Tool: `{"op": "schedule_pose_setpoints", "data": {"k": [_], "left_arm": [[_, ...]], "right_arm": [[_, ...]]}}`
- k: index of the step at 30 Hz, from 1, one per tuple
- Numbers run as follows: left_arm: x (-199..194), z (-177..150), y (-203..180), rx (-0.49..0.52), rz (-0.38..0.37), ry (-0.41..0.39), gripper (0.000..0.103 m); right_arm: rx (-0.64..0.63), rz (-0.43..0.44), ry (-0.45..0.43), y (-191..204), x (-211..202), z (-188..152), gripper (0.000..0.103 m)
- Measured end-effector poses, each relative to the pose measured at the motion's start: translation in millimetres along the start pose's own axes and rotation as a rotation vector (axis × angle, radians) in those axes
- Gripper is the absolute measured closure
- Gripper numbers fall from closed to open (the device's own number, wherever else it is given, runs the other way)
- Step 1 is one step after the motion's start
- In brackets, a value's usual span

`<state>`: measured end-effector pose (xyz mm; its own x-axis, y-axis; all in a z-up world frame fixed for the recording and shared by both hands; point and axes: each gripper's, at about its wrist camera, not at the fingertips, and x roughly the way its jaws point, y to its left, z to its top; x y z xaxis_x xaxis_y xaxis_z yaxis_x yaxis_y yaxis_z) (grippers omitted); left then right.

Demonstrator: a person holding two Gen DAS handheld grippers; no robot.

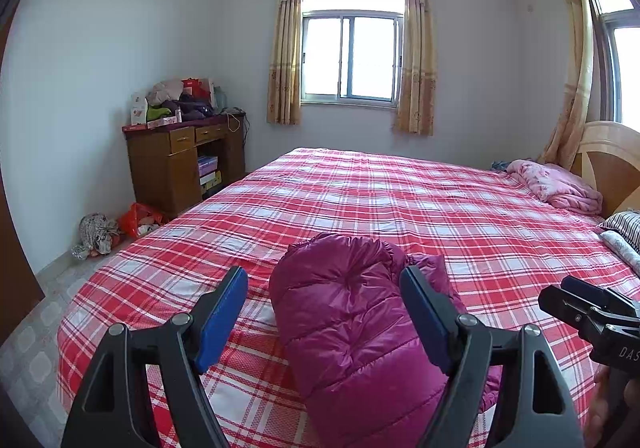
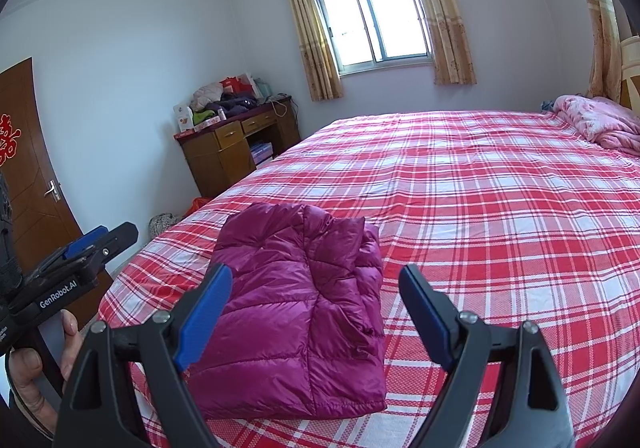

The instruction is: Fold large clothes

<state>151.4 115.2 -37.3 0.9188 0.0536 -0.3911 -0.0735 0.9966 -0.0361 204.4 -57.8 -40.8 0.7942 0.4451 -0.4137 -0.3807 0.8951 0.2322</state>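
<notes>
- Fingers [image 1: 224, 318] of left gripper [image 1: 324, 322] were spread wide, gripping nothing.
- Right gripper [image 2: 316, 318] fingers [image 2: 426, 314] equally wide, also empty.
- Magenta puffer jacket [image 2: 296, 312] lay folded on the plaid bed [image 2: 500, 216], just beyond both finger pairs, below them, pads not touching it.
- Pink blanket [image 1: 560, 184] far beyond, near headboard.
</notes>
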Motion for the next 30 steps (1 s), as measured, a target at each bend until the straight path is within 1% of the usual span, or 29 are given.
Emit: {"op": "schedule_pose_setpoints", "data": {"k": [7, 12, 23, 25, 27, 30], "left_arm": [[-0.1, 0.0, -3.2, 0.007, 0.020, 0.007, 0.023], [-0.1, -0.1, -5.6, 0.018, 0.034, 0.005, 0.022], [6.1, -3.9, -7.9, 0.016, 0.026, 0.035, 0.020], [5.5, -5.4, -6.8, 0.014, 0.041, 0.027, 0.016], [5.4, -6.0, -6.3, 0.017, 0.057, 0.018, 0.016], [5.6, -6.2, -6.4, 0.019, 0.055, 0.014, 0.016]], "right_arm": [[0.000, 0.002, -0.001, -0.5, -1.1, -0.6, 0.015], [-0.003, 0.001, -0.005, -1.3, -2.3, 0.0, 0.012], [-0.005, 0.002, 0.004, -4.0, -2.5, -1.7, 0.012], [-0.006, 0.000, 0.006, -4.5, -2.1, -2.7, 0.012], [-0.007, -0.001, 0.007, -5.3, -2.5, -3.6, 0.012], [-0.005, -0.001, 0.012, -7.2, -1.9, -4.5, 0.012]]}}
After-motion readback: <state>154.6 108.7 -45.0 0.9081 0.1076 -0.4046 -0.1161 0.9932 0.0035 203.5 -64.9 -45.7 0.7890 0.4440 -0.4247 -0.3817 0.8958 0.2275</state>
